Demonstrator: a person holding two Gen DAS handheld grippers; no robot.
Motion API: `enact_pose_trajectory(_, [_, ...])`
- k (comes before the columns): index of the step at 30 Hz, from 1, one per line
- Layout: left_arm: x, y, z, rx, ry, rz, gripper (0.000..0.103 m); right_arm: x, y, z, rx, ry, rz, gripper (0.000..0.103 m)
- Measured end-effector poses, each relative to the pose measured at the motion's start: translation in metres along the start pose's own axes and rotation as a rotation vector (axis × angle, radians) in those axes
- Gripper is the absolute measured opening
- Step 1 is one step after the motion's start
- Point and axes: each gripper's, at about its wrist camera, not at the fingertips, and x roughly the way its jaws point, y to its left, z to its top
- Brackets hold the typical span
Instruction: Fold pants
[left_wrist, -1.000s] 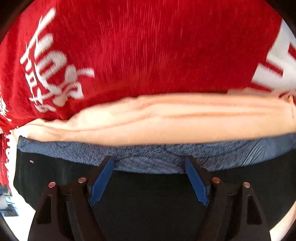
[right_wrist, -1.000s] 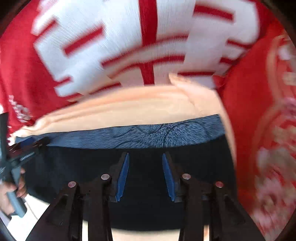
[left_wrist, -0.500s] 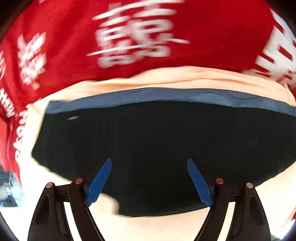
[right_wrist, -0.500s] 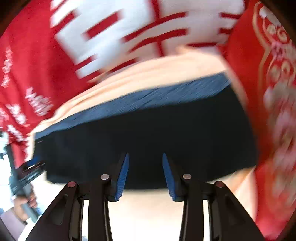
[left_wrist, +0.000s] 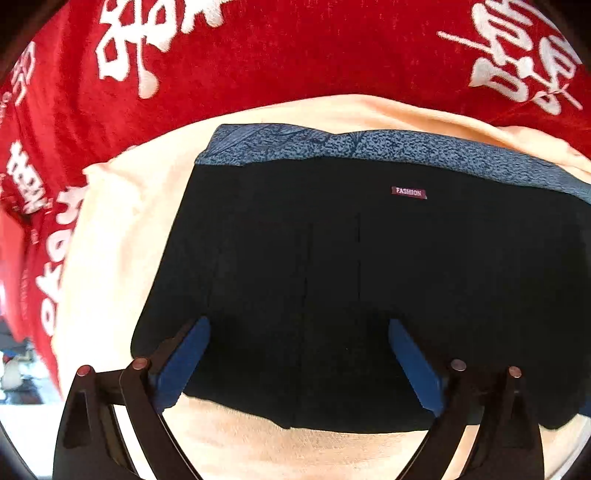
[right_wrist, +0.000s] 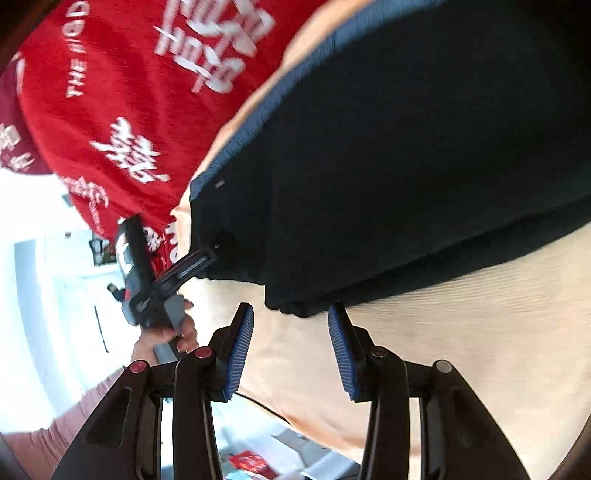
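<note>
The black pants (left_wrist: 332, 258) lie folded flat, with a blue-grey patterned waistband (left_wrist: 369, 146) on the far side and a small "FASHION" label (left_wrist: 409, 192). My left gripper (left_wrist: 297, 325) hovers over their near part, its jaws opening wide and pressing on nothing. In the right wrist view the pants (right_wrist: 406, 166) fill the upper right. My right gripper (right_wrist: 291, 310) stands open over the peach cloth, just short of the pants' near hem, with nothing between its pads. A hand (right_wrist: 166, 332) holds the left gripper (right_wrist: 208, 254) at the pants' left edge.
The pants rest on a peach cloth (left_wrist: 110, 240) (right_wrist: 461, 332) spread over a red blanket with white characters (left_wrist: 277, 55) (right_wrist: 129, 92). The bed's edge and a bright room show at the left, with a pink sleeve (right_wrist: 74, 424) below.
Both grippers have drawn back from the waistband to the pants' near edge. The left jaws have spread wider. The right view has tilted, and the left gripper shows closer in it.
</note>
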Motion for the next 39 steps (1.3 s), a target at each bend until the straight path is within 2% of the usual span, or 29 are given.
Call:
enact_pose_trajectory(6, [0.007, 0.012, -0.004, 0.022, -0.031, -0.062, 0.099, 0.005, -0.008, 0.009, 0.083, -0.067, 0.06, 0.044])
enact_pose_trajectory(7, [0.005, 0.014, -0.003, 0.026, -0.028, -0.067, 0.099, 0.008, -0.008, 0.015, 0.108, -0.06, 0.053, 0.02])
enact_pose_trajectory(8, [0.002, 0.014, -0.003, 0.031, -0.024, -0.076, 0.099, 0.015, -0.003, 0.024, 0.106, -0.058, 0.004, 0.012])
enact_pose_trajectory(10, [-0.004, 0.015, -0.003, 0.042, -0.023, -0.087, 0.099, 0.004, 0.013, 0.025, 0.03, -0.069, -0.03, 0.011])
enact_pose_trajectory(12, [-0.002, 0.016, -0.005, 0.063, -0.034, -0.084, 0.099, 0.001, 0.028, 0.016, -0.061, -0.057, -0.127, 0.011])
enact_pose_trajectory(14, [0.0, 0.018, -0.005, 0.07, -0.048, -0.08, 0.099, 0.004, 0.019, 0.005, -0.063, -0.033, -0.198, 0.01])
enact_pose_trajectory(15, [0.0, 0.017, -0.005, 0.071, -0.049, -0.077, 0.099, 0.011, 0.015, 0.004, -0.045, -0.027, -0.21, 0.01])
enact_pose_trajectory(16, [-0.001, 0.017, -0.005, 0.07, -0.048, -0.075, 0.099, 0.01, 0.008, -0.001, -0.027, -0.038, -0.184, 0.01])
enact_pose_trajectory(18, [-0.002, 0.018, -0.003, 0.067, -0.034, -0.062, 0.099, 0.007, 0.008, 0.0, -0.016, -0.029, -0.163, 0.017])
enact_pose_trajectory(19, [-0.005, 0.016, -0.003, 0.063, -0.026, -0.055, 0.099, 0.004, 0.008, -0.003, -0.02, 0.0, -0.188, 0.026])
enact_pose_trajectory(20, [-0.012, 0.015, -0.002, 0.062, -0.022, -0.043, 0.099, -0.001, 0.006, -0.009, -0.03, 0.032, -0.234, 0.026])
enact_pose_trajectory(21, [-0.018, 0.013, 0.0, 0.062, -0.033, -0.051, 0.099, -0.011, 0.006, -0.013, -0.041, 0.046, -0.242, 0.026])
enact_pose_trajectory(22, [-0.023, 0.012, 0.001, 0.064, -0.045, -0.061, 0.099, -0.023, 0.007, -0.017, -0.058, 0.037, -0.264, 0.026])
enact_pose_trajectory(25, [-0.033, 0.0, 0.008, 0.072, -0.071, -0.085, 0.099, -0.059, 0.034, -0.005, -0.205, -0.069, -0.339, 0.026])
enact_pose_trajectory(28, [-0.036, -0.027, 0.011, 0.066, -0.059, -0.111, 0.099, -0.057, 0.055, 0.031, -0.334, -0.115, -0.435, 0.026])
enact_pose_trajectory(31, [-0.042, -0.07, 0.001, 0.084, -0.058, -0.154, 0.099, -0.036, 0.052, 0.055, -0.379, -0.118, -0.564, 0.026])
enact_pose_trajectory(33, [-0.043, -0.096, -0.01, 0.078, -0.037, -0.223, 0.099, -0.036, 0.034, 0.05, -0.354, -0.11, -0.638, 0.025])
enact_pose_trajectory(34, [-0.042, -0.105, -0.014, 0.087, -0.027, -0.24, 0.099, -0.036, 0.028, 0.044, -0.333, -0.118, -0.628, 0.025])
enact_pose_trajectory(35, [-0.038, -0.123, -0.024, 0.122, -0.009, -0.238, 0.099, -0.041, 0.027, 0.036, -0.339, -0.156, -0.615, 0.025])
enact_pose_trajectory(36, [-0.037, -0.134, -0.033, 0.145, -0.018, -0.196, 0.099, -0.043, 0.027, 0.03, -0.348, -0.165, -0.626, 0.025])
enact_pose_trajectory(37, [-0.041, -0.136, -0.039, 0.137, -0.069, -0.167, 0.099, -0.044, 0.028, 0.025, -0.357, -0.165, -0.645, 0.025])
enact_pose_trajectory(39, [-0.043, -0.136, -0.043, 0.131, -0.069, -0.164, 0.099, -0.043, 0.031, 0.022, -0.351, -0.159, -0.656, 0.025])
